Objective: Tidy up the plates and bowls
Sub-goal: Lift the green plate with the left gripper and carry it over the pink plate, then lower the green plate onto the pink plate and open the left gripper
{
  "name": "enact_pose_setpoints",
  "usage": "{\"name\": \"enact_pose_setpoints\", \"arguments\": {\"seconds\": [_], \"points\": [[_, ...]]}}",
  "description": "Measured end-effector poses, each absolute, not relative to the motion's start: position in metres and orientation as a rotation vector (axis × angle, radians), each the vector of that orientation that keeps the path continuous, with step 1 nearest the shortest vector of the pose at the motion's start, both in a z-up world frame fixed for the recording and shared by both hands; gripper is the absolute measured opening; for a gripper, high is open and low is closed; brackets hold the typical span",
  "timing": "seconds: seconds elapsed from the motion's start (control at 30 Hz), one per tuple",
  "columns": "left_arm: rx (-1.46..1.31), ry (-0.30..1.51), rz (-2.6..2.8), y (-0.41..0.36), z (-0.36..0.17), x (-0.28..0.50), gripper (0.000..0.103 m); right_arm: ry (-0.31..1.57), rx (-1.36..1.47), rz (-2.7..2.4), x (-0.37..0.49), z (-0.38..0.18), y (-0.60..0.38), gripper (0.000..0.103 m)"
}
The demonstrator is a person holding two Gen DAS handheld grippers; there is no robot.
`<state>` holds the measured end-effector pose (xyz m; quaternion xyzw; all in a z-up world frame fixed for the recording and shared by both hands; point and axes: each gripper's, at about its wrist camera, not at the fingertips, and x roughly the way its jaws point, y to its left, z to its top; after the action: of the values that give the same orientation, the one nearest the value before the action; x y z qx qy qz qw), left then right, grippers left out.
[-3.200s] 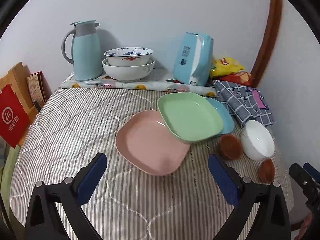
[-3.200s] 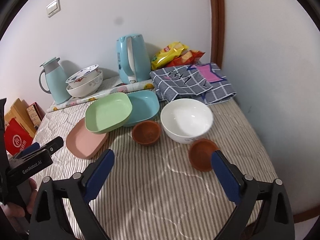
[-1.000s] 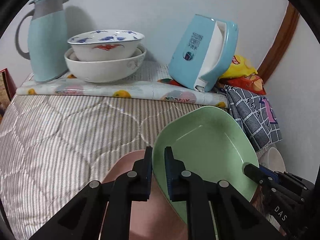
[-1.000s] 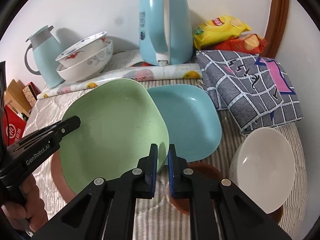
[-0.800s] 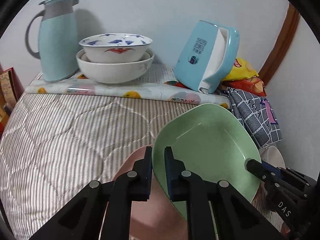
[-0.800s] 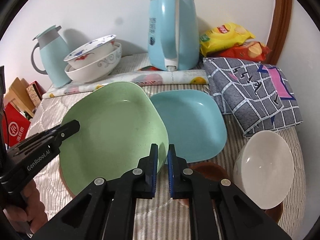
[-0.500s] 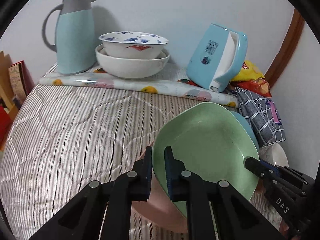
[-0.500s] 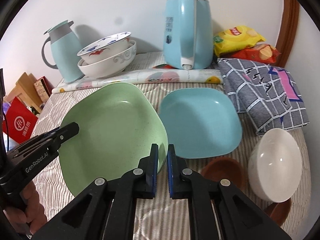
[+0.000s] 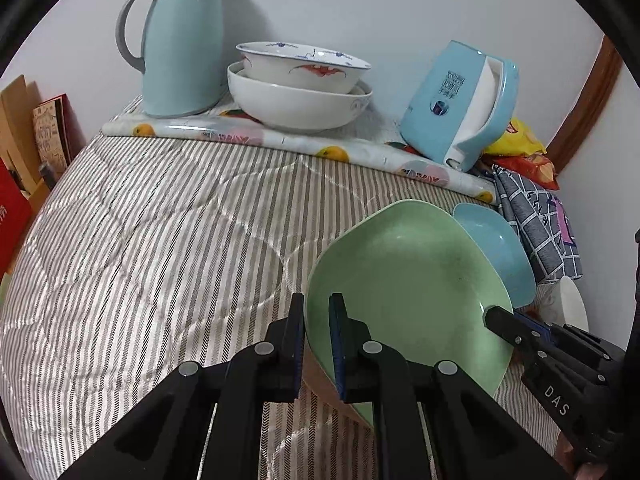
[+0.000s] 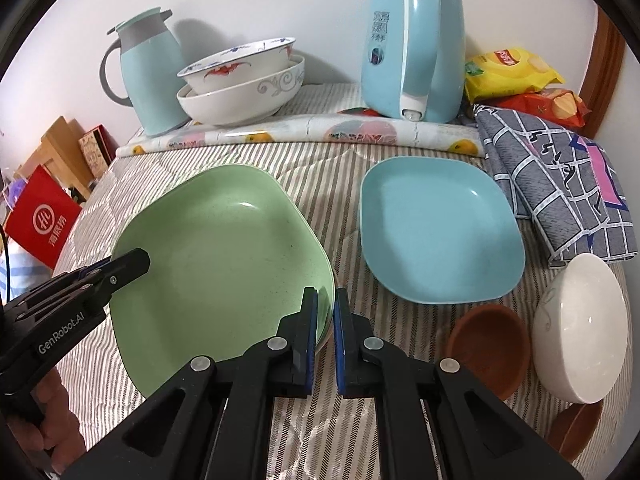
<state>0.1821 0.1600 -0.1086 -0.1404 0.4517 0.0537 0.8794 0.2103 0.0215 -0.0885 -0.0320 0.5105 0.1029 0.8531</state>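
Left gripper [image 9: 316, 312]: clamped on the green plate's [image 9: 408, 280] left rim.
Right gripper [image 10: 325, 308]: clamped on its right rim.
Green plate: tilted, mid-bed [image 9: 160, 240].
Blue plate [image 10: 436, 228]: flat, beside it.

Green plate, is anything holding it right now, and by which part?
Yes. Both grippers pinch the green plate by its rim: left gripper on one edge, right gripper on the opposite edge.

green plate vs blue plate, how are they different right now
The green plate is clamped at opposite rims by the left gripper and the right gripper; the blue plate is touched by neither. The green plate looks tilted, while the blue plate lies flat on the striped quilt. Both are squarish with rounded corners and empty.
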Motion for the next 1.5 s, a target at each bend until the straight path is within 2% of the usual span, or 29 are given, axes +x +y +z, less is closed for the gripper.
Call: {"name": "enact_pose_setpoints", "arguments": {"seconds": [0.67,0.77,0.8,0.87,0.9,1.1,1.27,1.5], "points": [[-0.312,0.972,0.079,0.159,-0.124,0.179,0.014,1.1,-0.102,0.191,0.216,-0.108,0.022,0.01],[-0.327,0.981,0.063,0.159,-0.123,0.178,0.021,1.106,-0.094,0.186,0.215,-0.106,0.02,0.011],[-0.33,0.982,0.055,0.159,-0.123,0.178,0.03,1.106,-0.088,0.187,0.214,-0.105,0.02,0.015],[-0.321,0.98,0.056,0.157,-0.121,0.177,0.041,1.095,-0.067,0.186,0.21,-0.1,0.018,0.024],[-0.313,0.974,0.056,0.155,-0.119,0.176,0.043,1.084,-0.059,0.184,0.207,-0.096,0.016,0.029],[-0.292,0.955,0.042,0.149,-0.107,0.17,0.05,1.063,-0.04,0.164,0.194,-0.083,0.009,0.032],[-0.289,0.941,0.029,0.142,-0.095,0.165,0.05,1.035,-0.001,0.14,0.18,-0.067,-0.005,0.041],[-0.267,0.899,-0.004,0.125,-0.077,0.159,0.051,0.991,0.019,0.086,0.164,-0.047,-0.031,0.041]]}}
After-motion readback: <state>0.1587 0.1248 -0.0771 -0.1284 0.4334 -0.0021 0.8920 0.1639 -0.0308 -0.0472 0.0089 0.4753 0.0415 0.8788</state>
